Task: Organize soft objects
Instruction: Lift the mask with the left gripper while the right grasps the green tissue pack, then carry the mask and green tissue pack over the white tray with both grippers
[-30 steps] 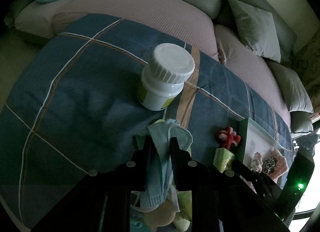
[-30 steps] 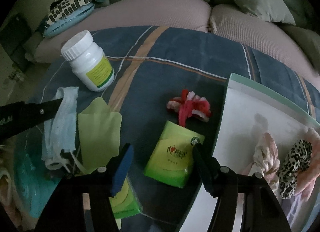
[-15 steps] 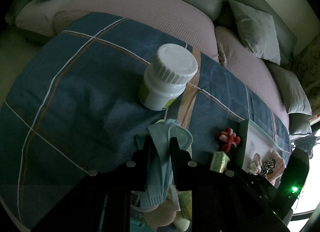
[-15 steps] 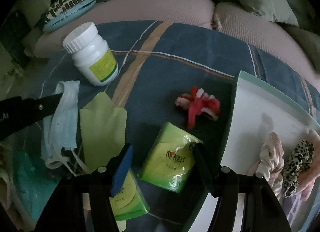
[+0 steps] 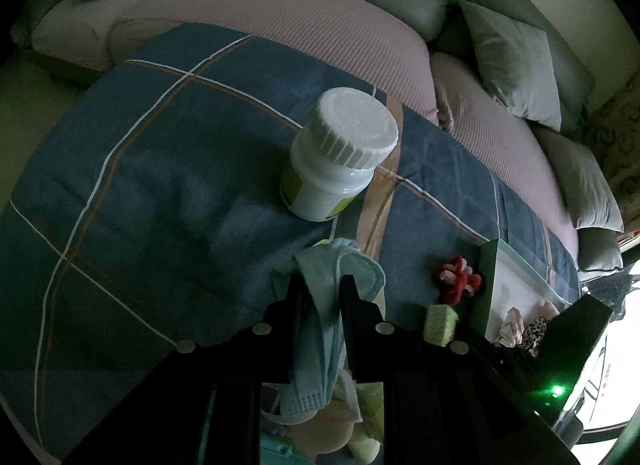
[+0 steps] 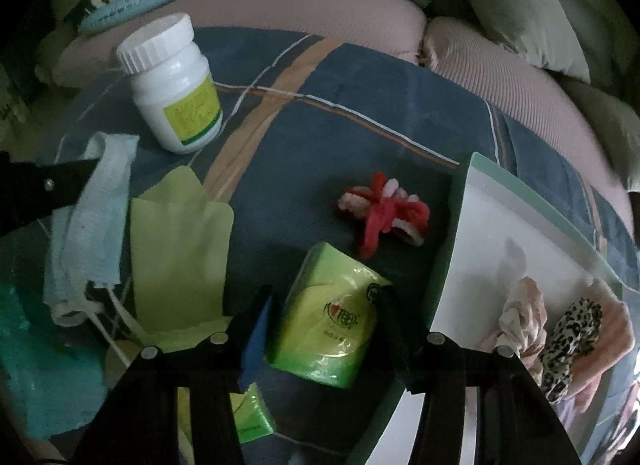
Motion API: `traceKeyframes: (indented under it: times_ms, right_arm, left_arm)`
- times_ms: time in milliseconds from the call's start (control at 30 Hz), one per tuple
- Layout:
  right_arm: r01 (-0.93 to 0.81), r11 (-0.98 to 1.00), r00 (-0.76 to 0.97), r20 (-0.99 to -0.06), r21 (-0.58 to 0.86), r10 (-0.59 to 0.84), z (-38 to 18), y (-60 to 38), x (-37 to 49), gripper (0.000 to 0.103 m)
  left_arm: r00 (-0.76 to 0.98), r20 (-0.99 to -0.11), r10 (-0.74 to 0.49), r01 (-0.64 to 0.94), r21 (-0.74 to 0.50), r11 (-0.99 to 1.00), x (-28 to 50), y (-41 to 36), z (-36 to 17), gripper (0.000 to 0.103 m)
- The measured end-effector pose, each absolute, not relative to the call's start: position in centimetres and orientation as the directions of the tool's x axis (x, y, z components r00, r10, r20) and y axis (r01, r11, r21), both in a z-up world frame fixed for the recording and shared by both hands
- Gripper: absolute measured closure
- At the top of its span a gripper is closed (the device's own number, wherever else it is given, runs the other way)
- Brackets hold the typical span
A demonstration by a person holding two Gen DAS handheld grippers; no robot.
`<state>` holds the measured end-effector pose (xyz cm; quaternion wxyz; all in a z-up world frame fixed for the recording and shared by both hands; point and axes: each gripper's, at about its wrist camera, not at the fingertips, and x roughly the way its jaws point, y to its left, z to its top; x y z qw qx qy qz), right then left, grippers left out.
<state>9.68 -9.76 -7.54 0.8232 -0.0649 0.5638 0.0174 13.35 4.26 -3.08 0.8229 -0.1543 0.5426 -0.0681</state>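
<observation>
3 soft items already sit in the white tray (image 6: 500, 225) at the right of the right wrist frame: a pale pink scrunchie (image 6: 520, 317), a leopard-print scrunchie (image 6: 572, 329) and a pink cloth piece (image 6: 616, 329) at the lower right edge. Rest is still out on the blue plaid tabletop (image 6: 340, 77), so I judge the task partly done.

Right gripper (image 6: 320, 317): fingers have just been closing on the green tissue pack (image 6: 328, 325), lower centre of frame. Right finger touches the pack edge, but a gap shows at the left finger, so not clamped yet. Pack lies just beside the tray's left rim.

Left gripper (image 5: 322, 293): fingers nearly together, clamped on the light blue face mask (image 5: 320, 329), lower centre of the left wrist frame, mask draping down behind them.

Still loose:
- red and white yarn scrunchie (image 6: 380, 213), centre, near the tray
- light green cloth (image 6: 180, 233), left of centre
- 2nd green pack (image 6: 256, 421), bottom, under the right gripper
- teal item (image 6: 36, 365), lower left, too cut off to tell what it is

White pill bottle (image 6: 176, 85), upper left, stands upright; hard, likely not for the tray.

Left to do by my read: tissue pack in, mask in, then the other loose soft things.
</observation>
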Motion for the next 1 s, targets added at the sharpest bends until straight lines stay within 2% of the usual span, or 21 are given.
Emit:
traceKeyframes:
  times_ms: [200, 233, 267, 333, 633, 1000]
  right_arm:
    - [-0.074, 0.996, 0.347, -0.938, -0.042, -0.014, -8.0, -10.5, 9.8, 0.048]
    - [-0.072, 0.997, 0.349, -0.937, -0.038, -0.01, -8.0, -10.7, 9.8, 0.051]
    - [-0.068, 0.997, 0.351, -0.936, -0.03, -0.004, -7.9, -10.7, 9.7, 0.055]
    - [-0.057, 0.998, 0.361, -0.932, -0.006, 0.015, -7.7, -10.9, 9.7, 0.08]
    - [-0.027, 0.994, 0.454, -0.885, 0.104, 0.105, -4.3, -13.5, 8.7, 0.08]
    - [0.041, 0.987, 0.575, -0.812, 0.153, 0.102, 1.0, -17.3, 4.8, 0.08]
  left_arm:
    - [0.403, -0.871, -0.281, -0.056, -0.33, 0.942, 13.3, 4.3, -3.1, 0.084]
    - [0.402, -0.871, -0.282, -0.055, -0.33, 0.942, 13.3, 4.3, -3.1, 0.084]
    - [0.402, -0.871, -0.283, -0.055, -0.331, 0.942, 13.3, 4.3, -3.1, 0.085]
    - [0.401, -0.871, -0.283, -0.056, -0.332, 0.942, 13.3, 4.3, -3.0, 0.085]
    - [0.423, -0.857, -0.293, -0.065, -0.351, 0.934, 13.3, 4.6, -2.8, 0.085]
    - [0.441, -0.846, -0.3, -0.058, -0.36, 0.931, 13.2, 4.5, -2.4, 0.085]
